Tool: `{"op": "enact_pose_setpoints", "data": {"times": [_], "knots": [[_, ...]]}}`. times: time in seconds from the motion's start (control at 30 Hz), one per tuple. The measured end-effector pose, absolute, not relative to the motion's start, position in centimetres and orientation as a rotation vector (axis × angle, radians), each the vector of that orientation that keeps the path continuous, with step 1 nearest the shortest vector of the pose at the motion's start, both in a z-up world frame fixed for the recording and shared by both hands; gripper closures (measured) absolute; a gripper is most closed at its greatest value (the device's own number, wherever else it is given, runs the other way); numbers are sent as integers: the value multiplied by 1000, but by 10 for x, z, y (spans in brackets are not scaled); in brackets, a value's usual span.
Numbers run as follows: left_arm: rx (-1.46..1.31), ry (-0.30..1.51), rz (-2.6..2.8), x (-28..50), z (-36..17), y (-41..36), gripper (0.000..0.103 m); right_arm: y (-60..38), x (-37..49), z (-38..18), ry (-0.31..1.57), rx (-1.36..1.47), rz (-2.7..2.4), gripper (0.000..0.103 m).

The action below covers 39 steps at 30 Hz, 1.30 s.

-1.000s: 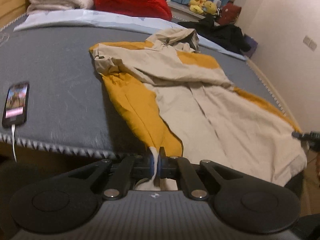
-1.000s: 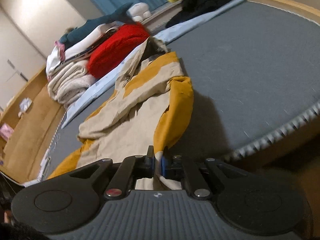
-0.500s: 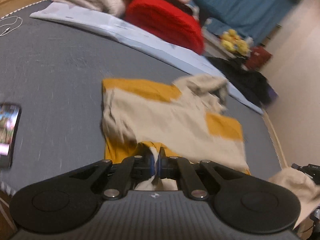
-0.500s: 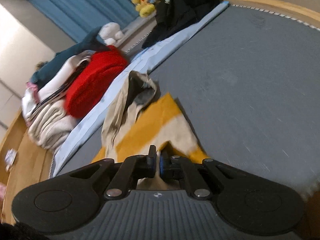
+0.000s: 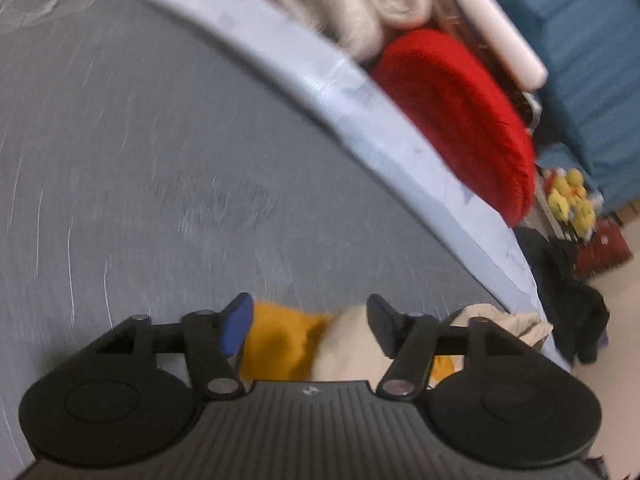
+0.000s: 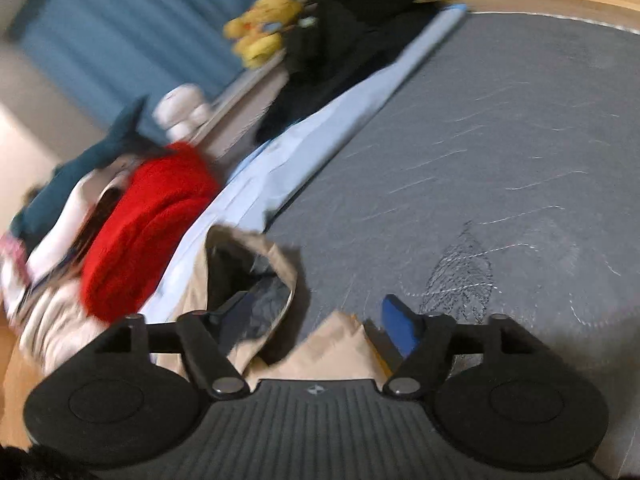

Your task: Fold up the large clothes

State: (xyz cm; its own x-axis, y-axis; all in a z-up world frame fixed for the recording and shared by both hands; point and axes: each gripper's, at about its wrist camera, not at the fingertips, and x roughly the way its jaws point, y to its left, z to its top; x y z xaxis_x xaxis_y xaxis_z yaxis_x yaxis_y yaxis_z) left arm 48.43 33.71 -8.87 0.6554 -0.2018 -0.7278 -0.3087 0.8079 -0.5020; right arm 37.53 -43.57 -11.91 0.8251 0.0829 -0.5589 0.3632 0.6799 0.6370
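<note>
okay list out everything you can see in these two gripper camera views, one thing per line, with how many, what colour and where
Hooded fabric jacket: one, beige and mustard, on the bed beneath both grippers.
Grey bed cover: one, across the bed.
Pale blue sheet: one, strip along the bed's far edge.
Red fuzzy cushion: one, behind the sheet.
Cream knitted blanket: one, beside the cushion.
Yellow plush toys: a blurred cluster, by the blue curtain.
Black clothes: one heap, beside the toys.
Left gripper: open over the jacket.
Right gripper: open over the jacket.

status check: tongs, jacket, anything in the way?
Left tongs and right tongs open, jaws just opened. Jacket released on the bed, fabric lying loose between both. Nothing in the way.
</note>
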Motion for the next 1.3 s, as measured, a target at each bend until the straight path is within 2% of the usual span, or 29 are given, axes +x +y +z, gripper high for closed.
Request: {"op": "enact_pose_setpoints", "data": {"times": [0.07,0.13,0.3,0.33,0.37,0.4,0.5,0.63,0.83,0.93,0.97,1.0,1.03,1.07,1.1,1.2,1.3], "knots": [[-547,844,-13,481,-89,326,18,-437,373,-134,633,773,-109,16],[-426,835,-87,476,-95,305,17,-435,375,-148,685,723,-78,8],[-286,869,-223,476,-127,260,18,-420,394,-185,801,635,-56,9],[-266,872,-235,473,-132,254,21,-417,394,-191,808,657,-37,32],[-222,855,-237,475,-134,245,58,-412,395,-193,797,674,-9,57],[-165,845,-226,476,-134,236,100,-406,397,-191,787,654,2,95],[-158,787,-183,481,-124,232,101,-389,396,-160,676,509,6,97],[-176,768,-140,492,-120,243,101,-400,404,-130,604,498,-45,100],[-123,873,-49,515,-175,241,100,-400,434,-191,765,464,-206,99],[-97,867,-32,511,-184,245,92,-402,433,-216,757,485,-263,95],[-85,855,-26,510,-183,246,87,-404,432,-216,739,494,-270,94],[-78,840,-12,508,-181,248,76,-406,430,-214,729,498,-283,81],[-71,828,14,508,-178,252,66,-409,428,-211,718,497,-318,59],[-66,815,48,507,-174,254,43,-412,425,-206,702,495,-361,49],[-65,799,82,503,-170,257,29,-415,419,-199,671,489,-411,38],[-70,764,117,493,-152,263,17,-416,399,-175,583,453,-443,35],[-78,714,120,478,-123,260,17,-404,377,-143,505,442,-369,33]]}}
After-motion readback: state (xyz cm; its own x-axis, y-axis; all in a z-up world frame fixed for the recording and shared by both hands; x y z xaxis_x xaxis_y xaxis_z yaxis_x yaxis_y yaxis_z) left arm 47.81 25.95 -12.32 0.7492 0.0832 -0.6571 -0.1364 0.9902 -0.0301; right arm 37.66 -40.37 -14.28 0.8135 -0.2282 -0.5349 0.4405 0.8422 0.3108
